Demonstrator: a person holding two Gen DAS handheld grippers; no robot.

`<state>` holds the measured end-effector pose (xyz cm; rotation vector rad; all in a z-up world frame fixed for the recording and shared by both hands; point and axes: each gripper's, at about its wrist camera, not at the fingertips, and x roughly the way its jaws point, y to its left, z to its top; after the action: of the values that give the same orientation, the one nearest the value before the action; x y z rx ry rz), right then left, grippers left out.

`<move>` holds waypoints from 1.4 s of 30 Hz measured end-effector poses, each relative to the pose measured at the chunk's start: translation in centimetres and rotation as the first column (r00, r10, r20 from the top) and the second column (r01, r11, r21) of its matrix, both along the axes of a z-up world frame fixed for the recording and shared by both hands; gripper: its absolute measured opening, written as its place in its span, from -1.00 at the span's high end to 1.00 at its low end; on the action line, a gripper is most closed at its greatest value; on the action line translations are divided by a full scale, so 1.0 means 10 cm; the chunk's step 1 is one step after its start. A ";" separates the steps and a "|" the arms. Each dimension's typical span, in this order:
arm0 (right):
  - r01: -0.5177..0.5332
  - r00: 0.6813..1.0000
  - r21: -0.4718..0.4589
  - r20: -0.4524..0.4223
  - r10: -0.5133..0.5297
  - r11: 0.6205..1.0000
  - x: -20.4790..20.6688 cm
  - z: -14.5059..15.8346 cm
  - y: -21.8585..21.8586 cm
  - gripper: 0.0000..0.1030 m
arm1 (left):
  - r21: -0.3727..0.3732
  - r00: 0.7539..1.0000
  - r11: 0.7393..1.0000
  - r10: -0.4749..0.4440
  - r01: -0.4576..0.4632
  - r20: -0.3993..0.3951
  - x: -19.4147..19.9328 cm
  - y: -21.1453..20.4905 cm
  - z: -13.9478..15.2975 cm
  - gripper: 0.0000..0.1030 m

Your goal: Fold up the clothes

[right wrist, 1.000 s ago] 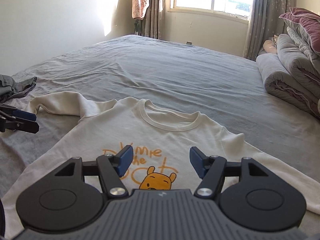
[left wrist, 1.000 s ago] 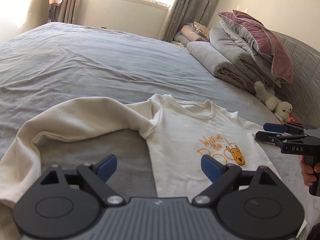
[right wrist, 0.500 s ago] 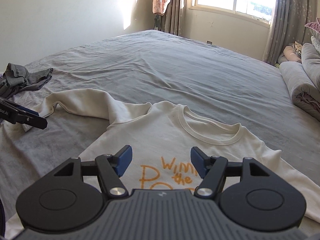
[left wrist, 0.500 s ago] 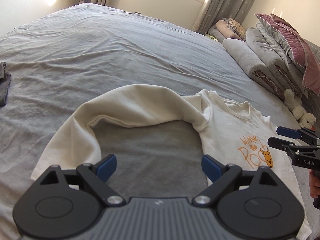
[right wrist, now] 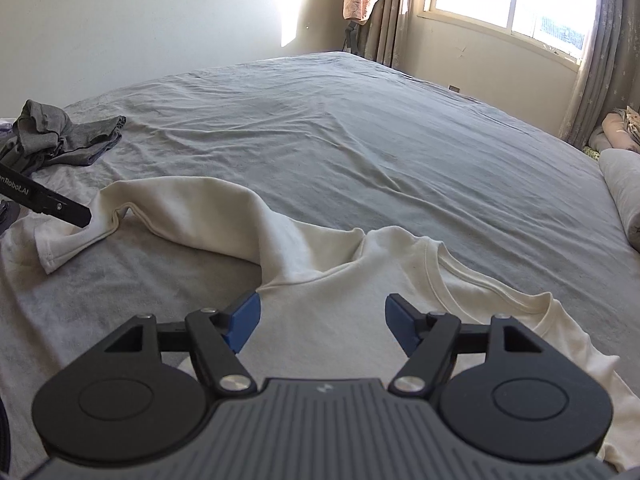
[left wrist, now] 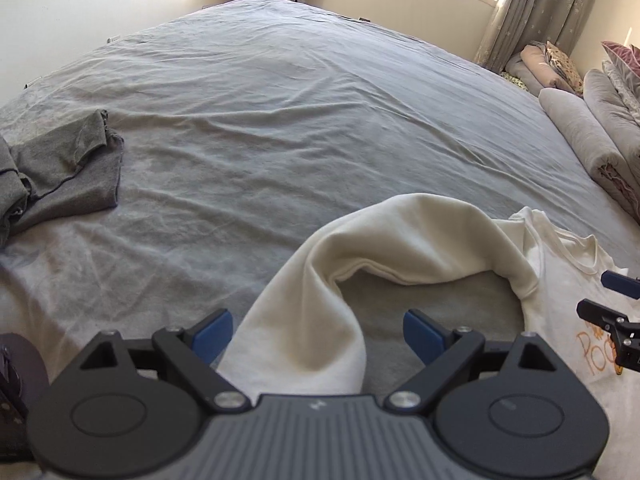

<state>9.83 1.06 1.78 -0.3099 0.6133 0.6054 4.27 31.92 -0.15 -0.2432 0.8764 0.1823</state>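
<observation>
Left gripper point(left wrist: 318, 334) spread wide over the sleeve point(left wrist: 400, 232), cuff end between the blue pads but not pinched; right gripper point(right wrist: 320, 320) over the shirt point(right wrist: 340, 320) chest, jaws opening, nothing clamped between them; shirt lies face up on the near part of the bed point(left wrist: 300, 100), sleeve arched out to its side; grey clothes point(left wrist: 60, 168) heaped further off, well apart; rolled bedding point(left wrist: 580, 148) far right. Risks, my read: pads closing on one layer only, or catching the sheet with the cuff, so the fold drags and bunches; sleeve already twisted at the bend, likely to fold crooked. Hidden: cuff edge under the left gripper body; shirt hem and far sleeve cut off; chest print mostly out of frame.
</observation>
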 end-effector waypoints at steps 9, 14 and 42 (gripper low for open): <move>-0.080 0.997 -0.001 0.011 0.080 0.997 0.20 -0.02 0.42 -0.44 | 0.007 0.996 0.998 -0.065 0.065 -0.064 0.15 0.10 -0.14 -0.59; -0.132 0.991 0.013 -0.009 0.132 0.991 0.27 -0.07 0.56 -0.44 | 0.061 0.993 0.994 -0.089 0.094 -0.081 0.17 0.06 -0.18 0.11; -0.383 0.923 -0.048 0.015 0.384 0.923 0.17 -0.41 1.44 0.08 | -0.339 0.867 0.820 0.498 -0.461 0.024 -0.09 0.93 -0.24 -0.28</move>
<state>11.53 15.43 -2.35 -0.4847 0.5464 0.9648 3.41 41.23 -2.55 -0.7820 0.7144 0.4942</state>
